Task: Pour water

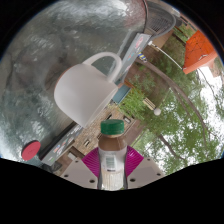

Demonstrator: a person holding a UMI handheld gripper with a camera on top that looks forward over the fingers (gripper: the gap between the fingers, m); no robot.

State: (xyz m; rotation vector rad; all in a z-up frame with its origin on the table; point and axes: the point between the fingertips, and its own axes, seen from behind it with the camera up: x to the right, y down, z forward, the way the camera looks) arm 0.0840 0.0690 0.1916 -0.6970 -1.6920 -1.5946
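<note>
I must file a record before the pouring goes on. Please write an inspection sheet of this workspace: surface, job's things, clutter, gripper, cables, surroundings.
Surface: a grey table seen at a steep tilt.
Job's things: a bottle with a green cap stands between the fingers; a white mug with its handle uppermost lies beyond it.
Clutter: a small red object beside the mug; an orange object farther off, too unclear to name.
Gripper: the gripper has its magenta pads at both sides of the bottle; whether they press on it cannot be told.
Cables: nothing seen.
Surroundings: green trees, outdoors.
</note>
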